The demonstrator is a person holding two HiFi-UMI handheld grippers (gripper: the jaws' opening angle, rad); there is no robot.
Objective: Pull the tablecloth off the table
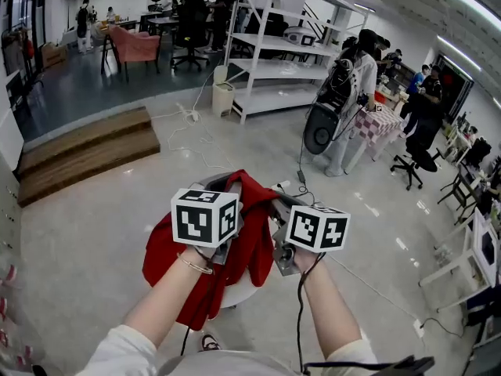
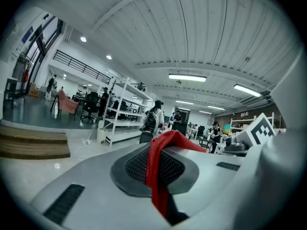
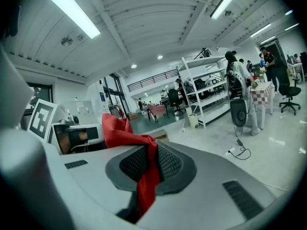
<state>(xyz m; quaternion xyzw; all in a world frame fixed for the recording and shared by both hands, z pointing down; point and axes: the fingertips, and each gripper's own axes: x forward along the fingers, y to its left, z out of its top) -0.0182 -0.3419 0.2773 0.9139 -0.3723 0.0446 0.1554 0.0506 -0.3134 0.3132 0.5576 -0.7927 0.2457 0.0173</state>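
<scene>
The red tablecloth (image 1: 252, 245) hangs bunched in the air between my two grippers, its lower folds draping down over a small white table (image 1: 239, 294) that is mostly hidden beneath it. My left gripper (image 1: 223, 182) is shut on a fold of the cloth (image 2: 168, 140), which runs pinched between the dark pads (image 2: 134, 166). Beside it, my right gripper (image 1: 280, 204) is shut on another fold (image 3: 116, 130), the fabric trailing down between its pads (image 3: 168, 163). Both grippers are held up side by side, pointing roughly level.
Wooden steps (image 1: 86, 151) lie at the far left. White shelving (image 1: 274, 49) and a bin (image 1: 223, 98) stand ahead. People (image 1: 350, 104) stand by a checkered table (image 1: 378, 122) to the right. A cable (image 1: 368, 282) runs across the pale floor.
</scene>
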